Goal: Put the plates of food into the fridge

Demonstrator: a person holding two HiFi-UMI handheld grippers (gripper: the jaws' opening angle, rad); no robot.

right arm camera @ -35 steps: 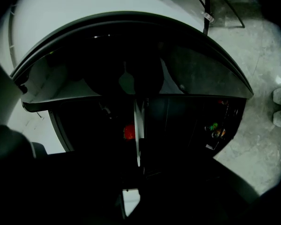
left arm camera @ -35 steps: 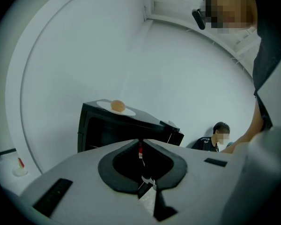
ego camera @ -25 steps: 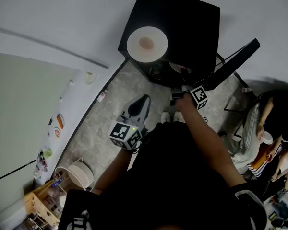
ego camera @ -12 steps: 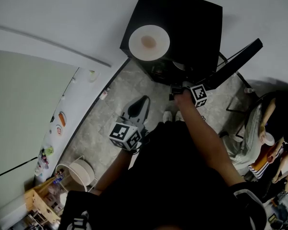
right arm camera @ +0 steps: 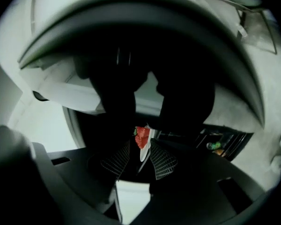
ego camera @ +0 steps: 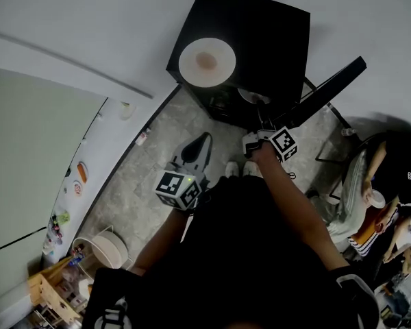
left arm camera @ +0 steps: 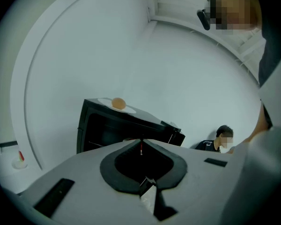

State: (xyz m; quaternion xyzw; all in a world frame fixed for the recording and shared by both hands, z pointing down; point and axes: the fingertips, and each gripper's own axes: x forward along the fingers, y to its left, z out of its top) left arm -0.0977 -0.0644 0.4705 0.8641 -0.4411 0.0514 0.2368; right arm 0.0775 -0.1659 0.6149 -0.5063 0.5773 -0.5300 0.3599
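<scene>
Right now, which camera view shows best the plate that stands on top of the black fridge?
The head view: it looks down on the whole round plate with the brownish food at its middle. The left gripper view shows it nearly edge-on, the food as a round lump. The right gripper view does not show it.

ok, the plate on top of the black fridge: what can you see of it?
The plate is round, pale and shallow, and looks ceramic. It lies flat on top of the black fridge, near the front edge and towards the left in the head view. One round, orange-brown food item sits at its centre. Nothing else touches it.
</scene>
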